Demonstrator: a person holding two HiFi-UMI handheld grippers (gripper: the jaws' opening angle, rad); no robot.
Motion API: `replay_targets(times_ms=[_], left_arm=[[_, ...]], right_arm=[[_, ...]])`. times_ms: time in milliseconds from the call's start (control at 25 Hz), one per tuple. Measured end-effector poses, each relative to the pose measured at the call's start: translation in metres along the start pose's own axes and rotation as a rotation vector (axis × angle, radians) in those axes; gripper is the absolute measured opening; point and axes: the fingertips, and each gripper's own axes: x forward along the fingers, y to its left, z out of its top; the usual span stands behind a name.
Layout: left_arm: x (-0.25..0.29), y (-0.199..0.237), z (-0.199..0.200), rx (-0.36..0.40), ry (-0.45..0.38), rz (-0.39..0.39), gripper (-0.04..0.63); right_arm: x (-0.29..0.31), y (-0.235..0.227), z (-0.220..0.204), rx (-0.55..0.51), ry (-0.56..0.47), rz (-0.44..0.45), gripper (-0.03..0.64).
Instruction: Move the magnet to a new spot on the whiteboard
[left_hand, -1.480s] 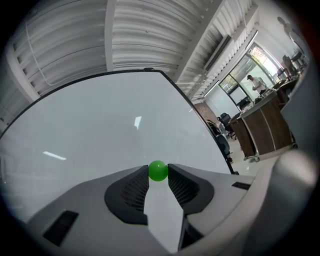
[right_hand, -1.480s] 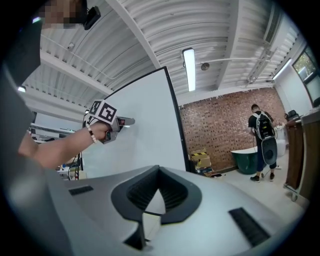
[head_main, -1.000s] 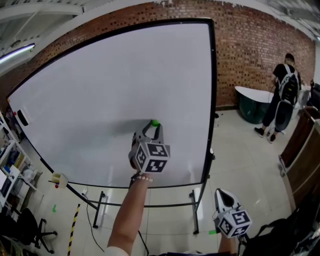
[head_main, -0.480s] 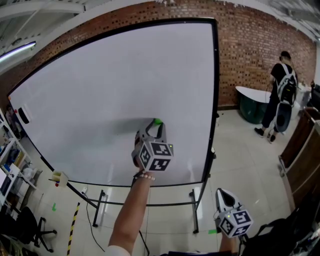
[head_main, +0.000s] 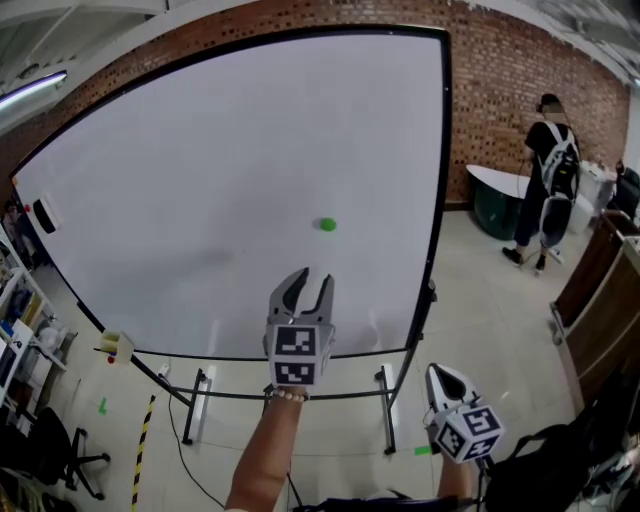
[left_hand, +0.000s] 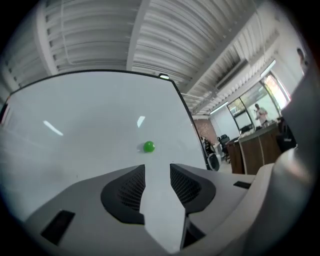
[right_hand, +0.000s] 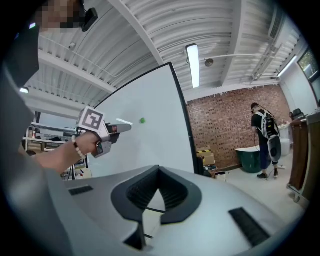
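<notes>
A small green magnet (head_main: 327, 224) sticks to the large whiteboard (head_main: 200, 170), right of its middle. My left gripper (head_main: 305, 285) hangs below the magnet and away from the board, pointing at it. It is open, its jaws have just been opening, and nothing is between them. In the left gripper view the magnet (left_hand: 148, 146) shows just above the gap of the left gripper (left_hand: 157, 172). My right gripper (head_main: 441, 374) is low at the right, off the board, shut and empty. The right gripper view shows the right gripper (right_hand: 159, 169), the magnet (right_hand: 142, 120) and the left gripper (right_hand: 126, 127).
The board stands on a wheeled metal frame (head_main: 200, 410). A black eraser (head_main: 43, 213) sticks near the board's left edge. A person with a backpack (head_main: 545, 180) stands by the brick wall at the right. A wooden counter (head_main: 600, 300) is at the far right, shelves at the left.
The left gripper, which had the magnet at its jaw tips against the board, has let go and drawn back and down. The magnet stays stuck on the board.
</notes>
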Motion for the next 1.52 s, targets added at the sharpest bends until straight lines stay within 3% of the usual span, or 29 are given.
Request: replay_targets(times_ms=[80, 120, 240, 440, 720, 1080, 1280, 1520], left_arm=[[-0.025, -0.001, -0.020, -0.112, 0.005, -0.044, 0.122], [-0.038, 0.001, -0.029, -0.158, 0.009, -0.058, 0.053], [-0.075, 0.006, -0.058, -0.263, 0.035, -0.081, 0.002], [-0.140, 0.009, -0.114, -0.375, 0.129, -0.129, 0.002], [-0.225, 0.026, -0.190, -0.448, 0.258, -0.165, 0.002], [-0.297, 0.047, -0.223, -0.463, 0.318, -0.279, 0.002], [-0.323, 0.026, -0.220, -0.470, 0.332, -0.310, 0.002], [-0.346, -0.032, -0.202, -0.455, 0.335, -0.325, 0.002]], right_arm=[[0.004, 0.015, -0.002, -0.004, 0.004, 0.014, 0.018], [0.007, 0.023, -0.003, -0.006, 0.006, 0.021, 0.018], [0.013, 0.047, -0.007, -0.009, 0.018, 0.036, 0.018], [0.019, 0.092, -0.023, 0.004, 0.050, 0.046, 0.018], [0.026, 0.177, -0.050, -0.008, 0.086, 0.059, 0.018], [-0.002, 0.264, -0.090, -0.004, 0.128, 0.001, 0.018], [-0.030, 0.279, -0.094, 0.001, 0.126, 0.004, 0.018], [-0.081, 0.260, -0.087, 0.009, 0.091, 0.019, 0.018]])
